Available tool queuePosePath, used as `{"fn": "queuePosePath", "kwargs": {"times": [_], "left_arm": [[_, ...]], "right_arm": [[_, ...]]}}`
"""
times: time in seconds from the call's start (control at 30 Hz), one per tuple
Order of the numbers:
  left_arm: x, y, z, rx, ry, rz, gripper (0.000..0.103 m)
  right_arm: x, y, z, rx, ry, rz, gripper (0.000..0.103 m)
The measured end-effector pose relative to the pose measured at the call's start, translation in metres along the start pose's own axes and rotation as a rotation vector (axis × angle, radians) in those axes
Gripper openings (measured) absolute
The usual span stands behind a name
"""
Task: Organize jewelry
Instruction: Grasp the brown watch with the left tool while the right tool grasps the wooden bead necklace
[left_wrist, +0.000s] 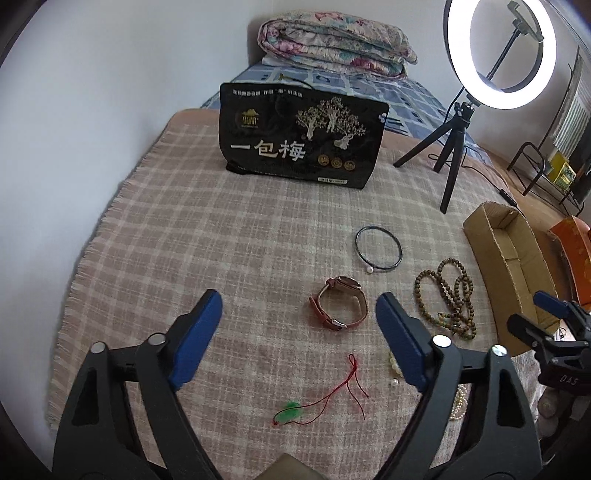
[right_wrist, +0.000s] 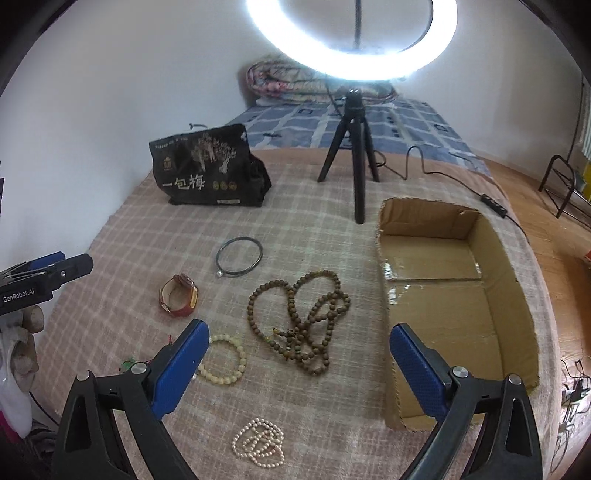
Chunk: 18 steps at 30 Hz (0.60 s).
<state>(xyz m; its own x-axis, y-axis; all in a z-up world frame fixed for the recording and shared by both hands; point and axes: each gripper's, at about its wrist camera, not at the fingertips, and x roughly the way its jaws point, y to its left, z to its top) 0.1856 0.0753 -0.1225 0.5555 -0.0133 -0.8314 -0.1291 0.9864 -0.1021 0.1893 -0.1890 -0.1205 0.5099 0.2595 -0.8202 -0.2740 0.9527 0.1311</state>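
Jewelry lies scattered on a checked blanket (left_wrist: 221, 240). My left gripper (left_wrist: 299, 310) is open above the cloth, with a red-strapped watch (left_wrist: 338, 304) between its blue fingertips, untouched. Below it lies a red cord with a green pendant (left_wrist: 291, 410). A dark bangle with a pearl (left_wrist: 378, 249) rests farther back. My right gripper (right_wrist: 295, 339) is open over a long brown bead string (right_wrist: 303, 317), with nothing gripped. A pale bead bracelet (right_wrist: 223, 360) sits by its left finger and a pearl strand (right_wrist: 258, 443) lies nearer. An open, empty cardboard box (right_wrist: 436, 295) stands at the right.
A black printed bag (left_wrist: 299, 136) stands at the back of the blanket. A ring light on a small tripod (right_wrist: 354, 147) stands behind the box, its cable (right_wrist: 443, 173) trailing right. Folded bedding (left_wrist: 336, 40) lies against the wall. A metal rack (left_wrist: 535, 170) stands on the floor.
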Motion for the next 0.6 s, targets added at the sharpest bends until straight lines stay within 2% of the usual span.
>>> {"fn": "queuePosePath", "kwargs": {"times": [0.07, 0.13, 0.3, 0.6], "left_arm": [[0.014, 0.001, 0.0, -0.027, 0.035, -0.008, 0.074], [0.029, 0.001, -0.001, -0.053, 0.087, -0.037, 0.063], [0.054, -0.01, -0.003, -0.037, 0.143, -0.053, 0.062], [0.087, 0.0, -0.003, -0.09, 0.222, -0.063, 0.058]], "right_arm": [[0.02, 0.001, 0.001, 0.005, 0.055, 0.02, 0.092], [0.038, 0.0, 0.002, 0.012, 0.102, 0.025, 0.087], [0.067, 0.001, 0.007, 0.014, 0.157, 0.019, 0.087], [0.105, 0.013, 0.007, -0.03, 0.241, -0.046, 0.086]]}}
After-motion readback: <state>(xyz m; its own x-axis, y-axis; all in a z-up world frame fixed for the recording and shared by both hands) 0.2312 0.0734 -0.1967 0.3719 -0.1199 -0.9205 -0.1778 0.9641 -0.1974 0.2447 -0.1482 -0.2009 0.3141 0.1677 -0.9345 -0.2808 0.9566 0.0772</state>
